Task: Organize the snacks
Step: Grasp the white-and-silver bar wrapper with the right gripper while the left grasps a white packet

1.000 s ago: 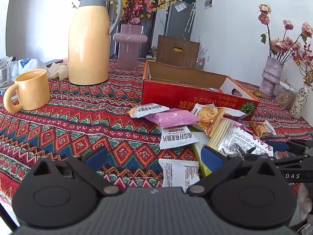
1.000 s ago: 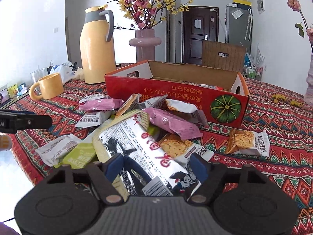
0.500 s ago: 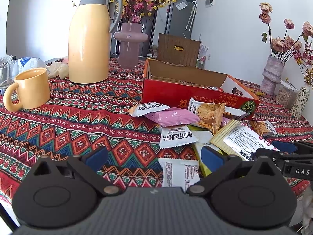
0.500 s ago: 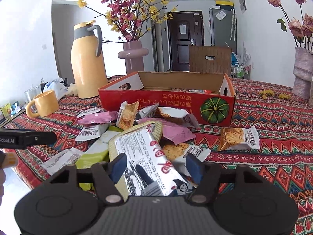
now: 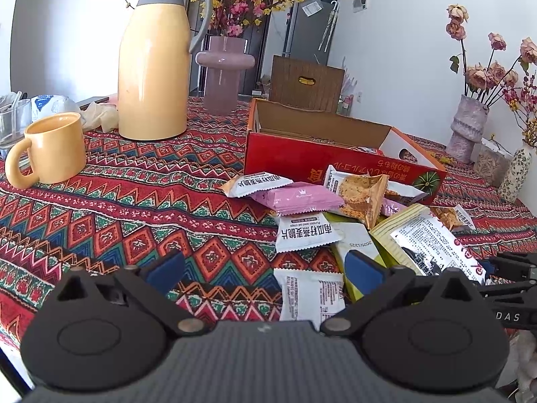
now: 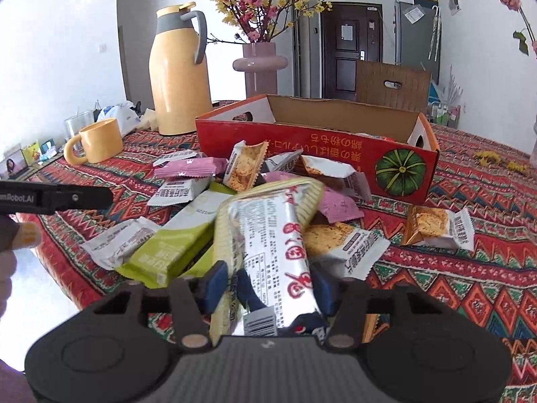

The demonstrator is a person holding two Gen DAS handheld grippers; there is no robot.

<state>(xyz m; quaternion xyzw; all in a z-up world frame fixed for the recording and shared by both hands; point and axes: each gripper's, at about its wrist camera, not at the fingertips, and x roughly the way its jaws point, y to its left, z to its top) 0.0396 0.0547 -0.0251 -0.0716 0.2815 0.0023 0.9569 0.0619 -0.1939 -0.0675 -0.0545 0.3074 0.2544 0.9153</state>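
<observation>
1. Hanging over the near edge of the bench (image 5: 110, 201), the left gripper (image 5: 265, 268) has its blue pads wide apart with nothing between them; only a small white sachet (image 5: 310, 294) lies below the gap, untouched.
2. Next to the right, the loose heap of snacks (image 6: 268, 181) sits at about 1 o'clock from the left gripper, so that hand is the farther one from the work.
3. The right gripper (image 6: 268, 290) has just been closing, and its pads now press the sides of the long silver-and-cream packet (image 6: 272, 238), gripping it at its near end by the barcode.
4. The packet's long axis runs straight away from the right gripper toward 12 o'clock, its far end resting on the heap.
5. The red cardboard box (image 6: 319, 147) stands open-topped beyond the heap, at 12 to 1 o'clock from the right gripper; my judgement is that the packet, held end-on, must be lifted clear of the heap and carried forward over the box's near wall.
</observation>
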